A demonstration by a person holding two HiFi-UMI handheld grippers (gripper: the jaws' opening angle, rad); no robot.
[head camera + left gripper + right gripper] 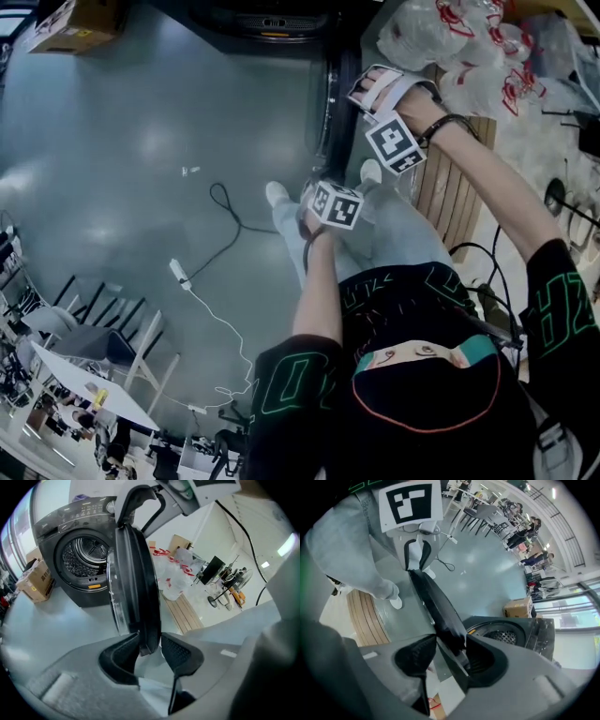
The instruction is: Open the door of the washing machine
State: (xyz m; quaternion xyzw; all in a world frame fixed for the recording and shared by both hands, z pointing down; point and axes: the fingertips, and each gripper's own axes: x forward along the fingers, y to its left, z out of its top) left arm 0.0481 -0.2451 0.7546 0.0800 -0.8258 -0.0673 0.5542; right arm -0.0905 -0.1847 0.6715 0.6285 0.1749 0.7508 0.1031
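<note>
Between the pads of the left gripper [150, 641] sat the dark rim of the washing machine door [136, 573]. The jaws stood apart, with a thin gap on one side, so I read them as loose around the rim rather than clamped. At the right gripper [451, 644] the jaws were spread wide across another stretch of the same rim. Pale floor showed between one pad and the door, and I took that as no real grip either.

Further out, the door stood swung well clear of the front-loading washing machine [56, 581], edge-on to both gripper views. The steel drum [84, 555] lay fully exposed behind it. Past the door were plastic bags [171, 576] on a slatted wooden pallet [180, 611], and a cardboard box [35, 581] sat beside the machine. A white cable [211, 314] trailed over the floor.

I judged the opening itself done, with only the letting go left. The next move called for drawing both grippers straight back off the rim, jaws kept wide. That way neither pad would snag the edge and swing the door back toward the drum.
</note>
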